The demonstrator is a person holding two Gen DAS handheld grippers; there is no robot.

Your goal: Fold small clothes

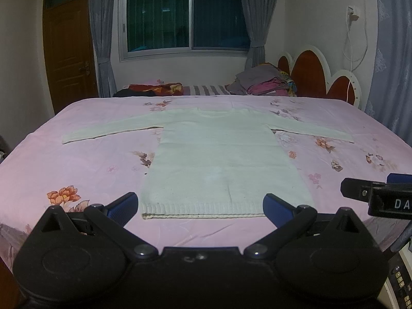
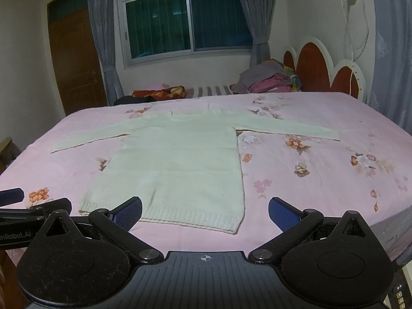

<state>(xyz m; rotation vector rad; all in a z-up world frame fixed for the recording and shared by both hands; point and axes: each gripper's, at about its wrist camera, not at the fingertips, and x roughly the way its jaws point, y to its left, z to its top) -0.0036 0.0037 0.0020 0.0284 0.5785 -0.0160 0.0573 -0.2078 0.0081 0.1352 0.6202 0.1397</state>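
A small cream knitted sweater (image 1: 219, 159) (image 2: 177, 159) lies flat on the pink flowered bed, front hem nearest me, both long sleeves spread out sideways. My left gripper (image 1: 200, 206) hovers open just short of the ribbed hem, its blue pads either side of it and nothing held. My right gripper (image 2: 204, 209) is open too, above the hem's right corner, holding nothing. In the left wrist view the right gripper (image 1: 378, 195) shows at the right edge. The left gripper (image 2: 15, 206) shows at the left edge of the right wrist view.
The pink bedsheet (image 1: 77, 159) reaches a front edge close to me. A pile of folded clothes (image 1: 265, 81) and a red bundle (image 1: 157, 88) lie on a second bed behind. A red headboard (image 1: 311, 72) stands at the right, a door (image 1: 69, 51) at the left.
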